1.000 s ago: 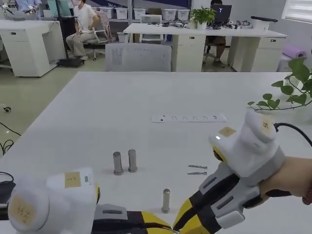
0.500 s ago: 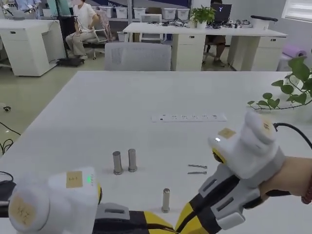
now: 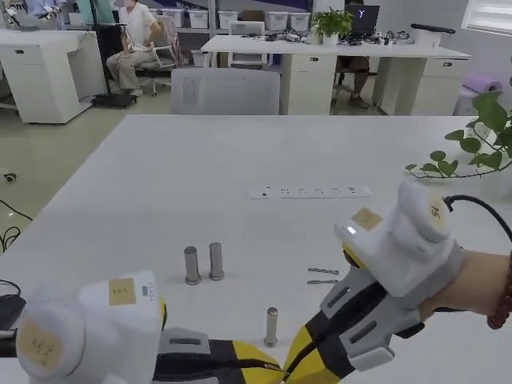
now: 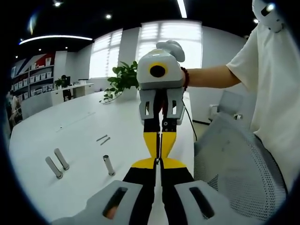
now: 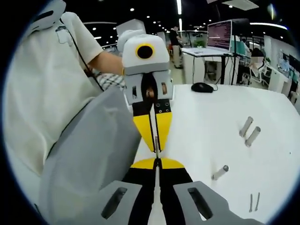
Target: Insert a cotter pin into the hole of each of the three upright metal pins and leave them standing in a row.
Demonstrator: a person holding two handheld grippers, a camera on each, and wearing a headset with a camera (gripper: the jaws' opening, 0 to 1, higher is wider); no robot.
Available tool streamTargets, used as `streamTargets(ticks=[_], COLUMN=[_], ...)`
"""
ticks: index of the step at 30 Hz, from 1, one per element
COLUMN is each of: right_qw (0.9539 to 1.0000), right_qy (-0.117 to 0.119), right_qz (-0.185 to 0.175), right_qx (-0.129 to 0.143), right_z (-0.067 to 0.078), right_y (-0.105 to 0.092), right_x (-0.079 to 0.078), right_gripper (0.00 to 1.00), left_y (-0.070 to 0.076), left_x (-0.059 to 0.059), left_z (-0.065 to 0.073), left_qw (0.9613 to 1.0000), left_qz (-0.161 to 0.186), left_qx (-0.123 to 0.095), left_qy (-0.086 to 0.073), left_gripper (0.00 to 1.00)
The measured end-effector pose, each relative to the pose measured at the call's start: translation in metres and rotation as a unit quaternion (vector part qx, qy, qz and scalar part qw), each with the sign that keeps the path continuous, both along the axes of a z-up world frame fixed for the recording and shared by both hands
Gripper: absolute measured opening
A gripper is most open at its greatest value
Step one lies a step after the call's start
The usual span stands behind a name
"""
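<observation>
Progress: hardly getting going. Pressing both pairs of jaws together, tip touching tip, left gripper [image 4: 157,163] against right gripper [image 5: 156,163]; maybe pinching something thin there, too small for telling. Seeing one metal pin [image 3: 272,326] standing just past the tips and two more metal pins [image 3: 192,265] farther off, side by side. Leaving two cotter pins [image 3: 323,271] lying flat on the table [image 3: 240,160], beyond the right jaws. Not spotting any hole filled; probably needing all three doing.

Three short grey cylindrical metal pins [image 3: 192,265] [image 3: 216,261] [image 3: 272,326] stand on one white table [image 3: 240,160]. Two thin silvery cotter pins [image 3: 323,271] [image 3: 322,282] lie there, along with one long white power strip [image 3: 310,193] and one leafy green plant [image 3: 480,144].
</observation>
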State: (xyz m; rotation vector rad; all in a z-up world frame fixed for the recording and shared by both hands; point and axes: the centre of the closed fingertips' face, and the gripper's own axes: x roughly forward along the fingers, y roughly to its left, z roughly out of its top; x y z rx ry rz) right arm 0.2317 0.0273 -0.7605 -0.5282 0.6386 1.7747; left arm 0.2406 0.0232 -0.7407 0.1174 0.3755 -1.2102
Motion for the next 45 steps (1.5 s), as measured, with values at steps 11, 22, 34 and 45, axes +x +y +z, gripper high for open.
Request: streamTargets(ticks=[11,22,34,45], right_qw=[0.9987,0.9926,0.9842,0.9734], right_qy=[-0.033,-0.087,-0.131,-0.172], right_qz=[-0.009,-0.038,-0.066,-0.08], right_qx=[-0.039,-0.075,-0.099,-0.129], right_z=[-0.006,-0.013,-0.023,-0.036], right_y=[-0.009,-0.019,-0.027,-0.034], right_x=[0.013,0.038,0.063,0.085], right_gripper=[0.03,0.03,0.03,0.03], left_y=[0.001,0.014,0.022,0.022], left_x=[0.006,0.026,0.044,0.062], left_z=[-0.003,-0.011,-0.024,-0.033], left_qw=[0.9996,0.9957,0.9913,0.9872], left_qz=[0.028,0.093,0.13,0.157], left_qx=[-0.004,0.005,0.018,0.027], left_qy=[0.0,-0.006,-0.006,-0.007], left_gripper=[0.1,0.22,0.24,0.27])
